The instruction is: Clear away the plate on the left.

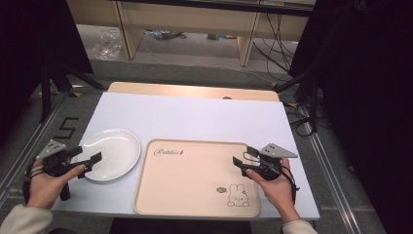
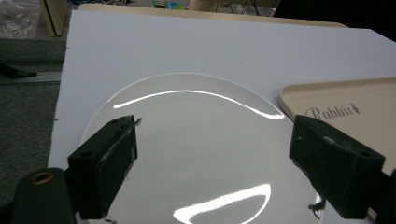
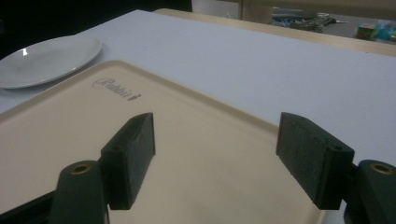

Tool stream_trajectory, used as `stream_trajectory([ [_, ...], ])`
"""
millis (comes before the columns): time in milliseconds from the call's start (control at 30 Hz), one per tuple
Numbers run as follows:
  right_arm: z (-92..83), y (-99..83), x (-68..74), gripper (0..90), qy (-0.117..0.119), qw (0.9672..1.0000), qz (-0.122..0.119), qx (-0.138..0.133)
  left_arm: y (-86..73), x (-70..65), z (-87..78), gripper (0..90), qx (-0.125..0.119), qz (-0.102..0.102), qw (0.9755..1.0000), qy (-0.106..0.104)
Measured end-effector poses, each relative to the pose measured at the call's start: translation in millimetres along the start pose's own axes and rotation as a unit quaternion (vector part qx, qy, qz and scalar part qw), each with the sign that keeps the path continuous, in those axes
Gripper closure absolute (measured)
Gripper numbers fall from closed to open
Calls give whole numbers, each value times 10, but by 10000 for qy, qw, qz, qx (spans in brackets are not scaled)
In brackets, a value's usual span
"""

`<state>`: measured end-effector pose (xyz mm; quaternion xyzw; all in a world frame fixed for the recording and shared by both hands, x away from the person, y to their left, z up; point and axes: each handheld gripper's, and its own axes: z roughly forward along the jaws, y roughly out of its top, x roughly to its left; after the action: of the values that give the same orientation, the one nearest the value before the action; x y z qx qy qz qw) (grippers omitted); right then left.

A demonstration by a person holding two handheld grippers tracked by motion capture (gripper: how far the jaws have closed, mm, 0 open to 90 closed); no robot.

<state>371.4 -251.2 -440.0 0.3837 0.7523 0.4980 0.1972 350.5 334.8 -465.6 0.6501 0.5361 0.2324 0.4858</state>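
Observation:
An empty white plate lies at the left of the white tabletop. Just to its right sits a beige tray printed with "Rabbit" and a small bunny. My left gripper is open, held over the plate's left rim. In the left gripper view the plate spreads between its two open jaws, and the tray corner is at the right. My right gripper is open over the tray's right edge. In the right gripper view its jaws straddle the tray rim, with the plate far off.
A wooden table edge runs behind the white top. Beyond it are carpeted floor, desk legs and cables. Black stand legs rise at the left, and a metal rail runs along the right.

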Motion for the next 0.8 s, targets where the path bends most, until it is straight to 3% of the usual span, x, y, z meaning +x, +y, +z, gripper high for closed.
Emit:
stream_trajectory([
  [33, 10, 1, -12, 291, -18, 9999, -104, -44, -6, 23, 3, 147, -3, -87, 9999, 96],
  [67, 18, -4, 8, 291, 85, 9999, 62, -20, -11, 39, 8, 147, 13, -111, 9998, 146],
  [100, 17, -3, 7, 291, 90, 9999, 44, -10, -17, 61, 16, 147, 39, -105, 9998, 164],
  [133, 9, 2, -9, 291, -35, 9999, -115, -17, -24, 77, 21, 146, 91, -139, 9997, 204],
  [267, -2, 5, -4, 291, -74, 9999, -93, 50, -55, 139, 46, 147, 212, -215, 9991, 302],
  [300, -2, 5, -4, 291, -74, 9999, -93, 50, -70, 148, 54, 147, 220, -336, 9985, 370],
  [333, 9, 0, 14, 292, -20, 10000, 31, 15, -84, 195, 62, 147, 296, -298, 9983, 394],
  [367, -1, 5, 1, 291, -71, 9999, -72, 55, -91, 228, 72, 147, 312, -225, 9986, 358],
  [400, -1, 6, 0, 292, -68, 9999, -88, 61, -98, 220, 68, 147, 433, -412, 9971, 479],
  [500, 3, 7, -6, 291, -10, 9999, -103, 59, -111, 270, 84, 147, 531, -425, 9961, 565],
  [700, -2, 8, -1, 292, -59, 9999, -96, 55, -144, 343, 118, 150, 533, -448, 9960, 561],
  [733, 12, -3, 13, 292, -11, 10000, 37, -32, -155, 359, 128, 149, 554, -450, 9961, 528],
  [767, 10, 3, -12, 293, -7, 10000, -97, -21, -160, 371, 128, 150, 616, -433, 9959, 510],
  [800, 11, -1, -5, 293, -50, 10000, -68, 1, -175, 377, 139, 152, 621, -471, 9956, 523],
])
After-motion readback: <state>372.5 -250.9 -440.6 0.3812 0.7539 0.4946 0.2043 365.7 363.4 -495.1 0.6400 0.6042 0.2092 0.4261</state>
